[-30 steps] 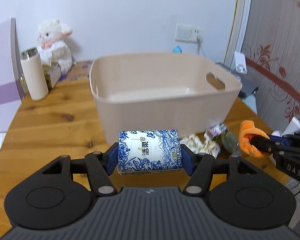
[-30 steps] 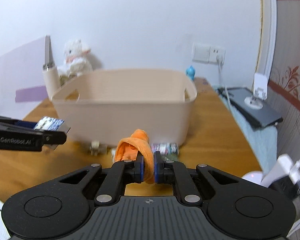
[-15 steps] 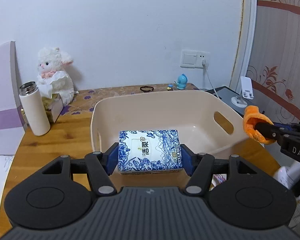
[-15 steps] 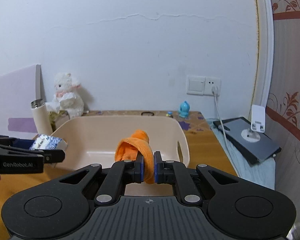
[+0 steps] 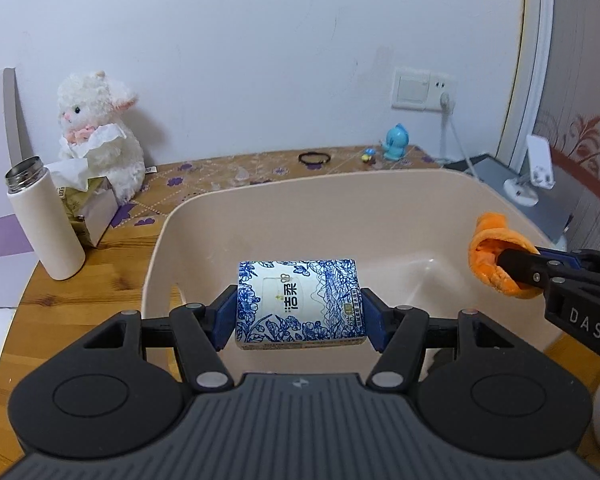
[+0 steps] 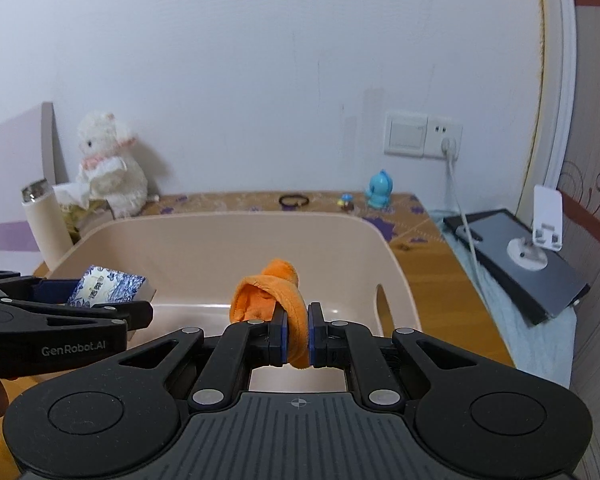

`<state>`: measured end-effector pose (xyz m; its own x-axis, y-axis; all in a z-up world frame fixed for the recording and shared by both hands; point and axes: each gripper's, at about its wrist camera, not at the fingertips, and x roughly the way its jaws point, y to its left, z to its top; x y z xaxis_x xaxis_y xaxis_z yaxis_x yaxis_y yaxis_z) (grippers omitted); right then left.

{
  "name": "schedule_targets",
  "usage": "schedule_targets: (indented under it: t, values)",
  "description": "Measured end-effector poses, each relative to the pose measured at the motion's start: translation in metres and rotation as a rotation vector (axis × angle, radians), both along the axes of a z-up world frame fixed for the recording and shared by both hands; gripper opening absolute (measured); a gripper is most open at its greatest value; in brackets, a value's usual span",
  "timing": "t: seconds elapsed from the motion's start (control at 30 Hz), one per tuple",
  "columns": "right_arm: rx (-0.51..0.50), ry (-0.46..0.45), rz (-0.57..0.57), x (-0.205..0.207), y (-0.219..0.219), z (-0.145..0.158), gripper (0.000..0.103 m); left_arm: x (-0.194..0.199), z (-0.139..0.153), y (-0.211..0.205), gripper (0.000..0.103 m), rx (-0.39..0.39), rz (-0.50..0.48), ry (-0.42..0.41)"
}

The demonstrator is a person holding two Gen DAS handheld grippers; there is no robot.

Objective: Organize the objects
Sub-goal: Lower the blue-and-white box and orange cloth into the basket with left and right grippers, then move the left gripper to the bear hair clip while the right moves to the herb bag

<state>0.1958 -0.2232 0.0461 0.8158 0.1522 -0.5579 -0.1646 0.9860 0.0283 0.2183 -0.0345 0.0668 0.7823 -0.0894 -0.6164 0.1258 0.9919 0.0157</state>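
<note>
My left gripper (image 5: 300, 312) pinches the tissue pack (image 5: 300, 304) mid-frame, long axis crosswise between my fingers. My right gripper (image 6: 297, 334) squeezes the orange cloth (image 6: 274, 300), bunched end pointing away. Both hang over the tub (image 5: 340, 208) beyond.

Printed in dark blue on the white panel of the blue-and-white tissue pack (image 5: 300, 304): two Chinese characters, 洁柔, running sideways, with a small emblem beside them. Finer print along the pack's lower edge and right end, too small to read. On the side of the right gripper (image 5: 518, 276), in pale capitals: "DAS". On the side of the left gripper (image 6: 112, 304), in pale lettering: "GenRobot.AI". Nothing legible on the white flask (image 5: 46, 220) or the tissue box (image 5: 90, 208) by the plush toy.
</note>
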Motion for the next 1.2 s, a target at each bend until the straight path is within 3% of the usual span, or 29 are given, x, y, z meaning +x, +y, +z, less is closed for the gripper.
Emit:
schedule_targets:
  t: [0.27, 0.33, 0.37, 0.4, 0.47, 0.6, 0.87, 1.2]
  values:
    - [-0.086, 0.087, 0.007, 0.017, 0.018, -0.018, 0.011, 0.019, -0.018, -0.01, 0.065, 0.041, -0.022, 0.073]
    - [-0.108, 0.097, 0.007, 0.016, 0.022, -0.022, 0.028, 0.019, -0.018, -0.01, 0.066, 0.043, -0.012, 0.075]
    - [-0.114, 0.096, 0.007, 0.015, 0.023, -0.023, 0.029, 0.019, -0.017, -0.008, 0.066, 0.033, -0.009, 0.082]
    - [-0.112, 0.097, 0.009, 0.013, 0.023, -0.022, 0.038, 0.019, -0.016, -0.007, 0.066, 0.021, -0.008, 0.087]
    - [-0.11, 0.085, 0.011, 0.008, 0.023, -0.02, 0.05, 0.016, -0.011, -0.003, 0.076, 0.009, -0.001, 0.082]
    - [-0.122, 0.052, 0.009, -0.006, 0.021, -0.008, 0.07, 0.005, 0.002, 0.003, 0.083, -0.005, 0.019, 0.055]
    - [-0.13, -0.001, -0.002, -0.039, 0.017, 0.013, 0.077, -0.023, 0.021, 0.016, 0.085, -0.011, 0.053, 0.022]
    - [-0.127, -0.005, -0.023, -0.081, 0.001, 0.007, 0.079, -0.067, 0.029, 0.026, 0.085, -0.012, 0.055, 0.002]
